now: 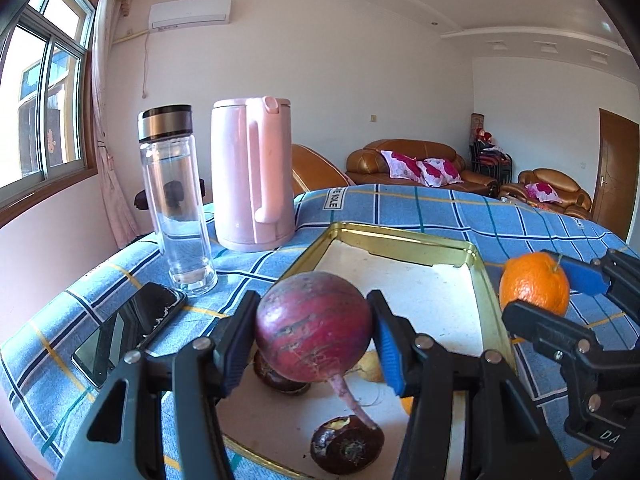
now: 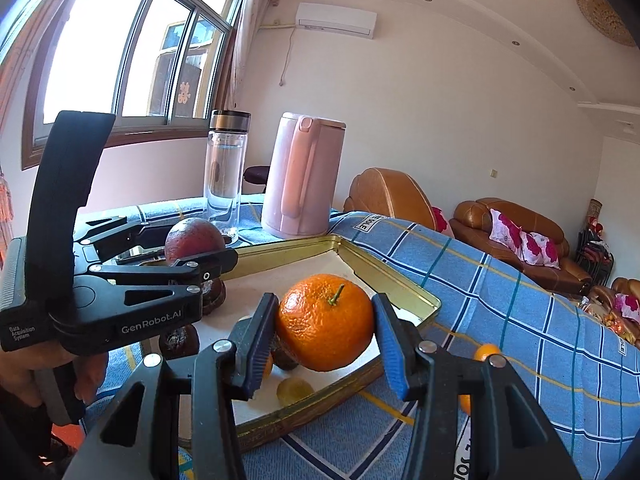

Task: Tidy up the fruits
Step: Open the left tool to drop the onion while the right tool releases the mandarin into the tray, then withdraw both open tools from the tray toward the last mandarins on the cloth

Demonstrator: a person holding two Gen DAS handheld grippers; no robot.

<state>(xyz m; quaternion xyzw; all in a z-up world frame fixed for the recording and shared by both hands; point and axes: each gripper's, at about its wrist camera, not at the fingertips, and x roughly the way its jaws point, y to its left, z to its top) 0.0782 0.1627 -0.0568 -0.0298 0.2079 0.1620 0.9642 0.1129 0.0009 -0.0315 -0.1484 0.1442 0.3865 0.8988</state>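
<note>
Left gripper (image 1: pixel 314 326): clamped on the red radish (image 1: pixel 314 326), held above the tray (image 1: pixel 486 300), root down.
Right gripper (image 2: pixel 325 322): clamped on the orange (image 2: pixel 325 322), over the tray's right rim.

The left wrist view sits just behind the left tool (image 1: pixel 314 330), looking forward and slightly down across the gold tray (image 1: pixel 404 242) toward the pink kettle (image 1: pixel 252 176) and far wall. The right wrist view looks from behind the right tool (image 2: pixel 325 326), probably angled leftward, close over the same tray (image 2: pixel 288 246). Both share the tray, kettle (image 2: pixel 302 178), glass bottle (image 1: pixel 176 200) and counter (image 1: pixel 520 220); each sees the other's tool.
</note>
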